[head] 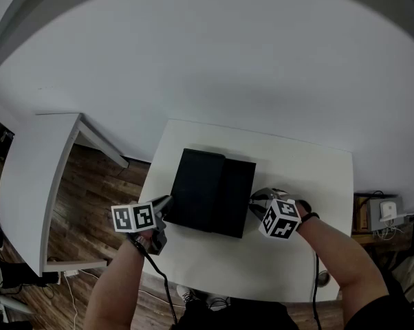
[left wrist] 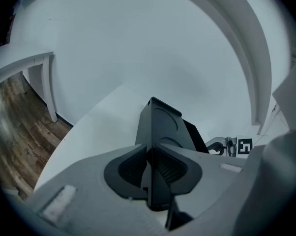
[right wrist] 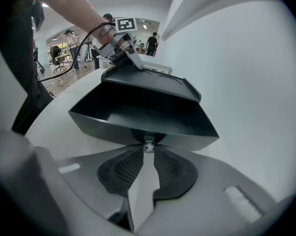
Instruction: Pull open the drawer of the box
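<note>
We see a white rectangular table (head: 300, 184) standing on a wooden plank floor (head: 90, 198). A black box (head: 201, 184) lies flat on the table, with the tabletop's left edge just to its left. The box's drawer (head: 236, 196) stands pulled out on the box's right, over the tabletop. Right of the box, the white top stretches much wider.

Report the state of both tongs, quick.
Left tongs: closed on the black box, at its edge.
Right tongs: closed on the drawer knob.
</note>
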`<act>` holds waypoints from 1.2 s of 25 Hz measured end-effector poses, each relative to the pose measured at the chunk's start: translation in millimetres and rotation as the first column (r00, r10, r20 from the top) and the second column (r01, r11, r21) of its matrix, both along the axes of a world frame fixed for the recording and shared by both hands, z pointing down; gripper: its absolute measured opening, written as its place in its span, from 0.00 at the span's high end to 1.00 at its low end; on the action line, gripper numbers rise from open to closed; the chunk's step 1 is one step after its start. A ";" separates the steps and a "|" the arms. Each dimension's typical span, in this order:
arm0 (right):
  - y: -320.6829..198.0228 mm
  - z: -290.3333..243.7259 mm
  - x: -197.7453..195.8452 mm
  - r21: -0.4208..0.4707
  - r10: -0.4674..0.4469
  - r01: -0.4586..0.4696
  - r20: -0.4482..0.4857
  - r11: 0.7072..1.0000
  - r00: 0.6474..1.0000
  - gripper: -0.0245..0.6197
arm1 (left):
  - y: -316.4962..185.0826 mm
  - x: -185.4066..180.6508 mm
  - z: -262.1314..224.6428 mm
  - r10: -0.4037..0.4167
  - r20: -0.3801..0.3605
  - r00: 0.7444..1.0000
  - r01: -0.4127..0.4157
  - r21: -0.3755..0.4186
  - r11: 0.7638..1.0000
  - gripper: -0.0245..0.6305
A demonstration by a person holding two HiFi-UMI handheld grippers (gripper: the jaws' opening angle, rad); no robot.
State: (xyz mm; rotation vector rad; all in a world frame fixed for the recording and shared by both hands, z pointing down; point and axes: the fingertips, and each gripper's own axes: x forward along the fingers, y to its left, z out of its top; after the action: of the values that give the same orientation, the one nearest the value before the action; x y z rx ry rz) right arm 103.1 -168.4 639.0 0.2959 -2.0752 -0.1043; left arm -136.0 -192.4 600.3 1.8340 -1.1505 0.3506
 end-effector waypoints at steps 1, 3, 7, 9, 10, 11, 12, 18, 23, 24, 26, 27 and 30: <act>-0.1 -0.4 0.3 0.001 0.002 -0.002 0.002 1.000 1.000 0.85 | 0.1 0.0 -0.1 0.000 0.000 1.000 0.000 0.000 1.000 0.86; -0.3 -1.0 1.7 0.001 0.005 -0.005 0.004 1.000 1.000 0.85 | 0.0 0.3 -0.3 0.001 0.001 1.000 -0.001 0.000 1.000 0.86; 0.7 -1.7 4.5 0.001 0.007 -0.007 0.006 1.000 1.000 0.85 | 0.3 0.7 -0.2 0.000 -0.001 1.000 0.000 0.002 1.000 0.86; 0.4 -2.5 5.0 0.002 0.008 -0.008 0.005 1.000 1.000 0.85 | 0.2 -0.1 -0.5 -0.002 -0.002 1.000 0.002 0.002 1.000 0.86; 0.2 -3.1 5.5 0.003 0.009 -0.009 0.005 1.000 1.000 0.85 | 0.2 -0.4 -0.6 -0.002 -0.002 1.000 0.002 0.002 1.000 0.86; 0.1 -3.7 6.3 0.003 0.012 -0.012 0.005 1.000 1.000 0.85 | 0.2 -0.5 -0.7 -0.002 -0.003 1.000 0.002 0.002 1.000 0.86; 0.2 -4.3 7.3 0.004 0.014 -0.014 0.006 1.000 1.000 0.85 | 0.2 -0.6 -0.9 -0.003 -0.003 1.000 0.003 0.003 1.000 0.86; 2.3 -5.1 10.2 0.006 0.019 -0.019 0.008 1.000 1.000 0.85 | 1.2 -0.8 -0.2 -0.007 -0.001 1.000 0.007 0.004 1.000 0.86; 1.5 -2.4 15.9 -0.001 0.030 -0.030 0.002 1.000 1.000 0.85 | -0.1 -0.8 -0.7 -0.008 -0.002 1.000 0.008 0.007 1.000 0.86; 1.0 -1.0 18.1 -0.003 0.034 -0.034 0.000 0.999 0.999 0.85 | -0.2 -1.0 -0.4 -0.009 -0.003 1.000 0.009 0.008 1.000 0.86; 0.2 -0.2 21.2 -0.008 0.042 -0.042 0.005 0.999 0.999 0.85 | -0.4 -1.2 0.0 -0.012 -0.004 1.000 0.012 0.009 1.000 0.86; 0.2 -0.6 22.0 -0.008 0.045 -0.045 0.010 0.999 0.999 0.85 | -0.5 -1.0 -0.2 -0.014 -0.004 1.000 0.014 0.010 1.000 0.86; 0.5 -0.9 22.6 -0.005 0.043 -0.043 0.013 0.999 0.999 0.85 | -0.8 -0.3 -0.6 -0.019 -0.002 1.000 0.019 0.011 1.000 0.86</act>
State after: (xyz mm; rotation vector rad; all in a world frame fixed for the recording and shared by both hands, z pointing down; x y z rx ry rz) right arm 125.7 -168.0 638.1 0.3383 -2.0803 -0.0716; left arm -136.3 -193.2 599.7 1.8316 -1.1698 0.3322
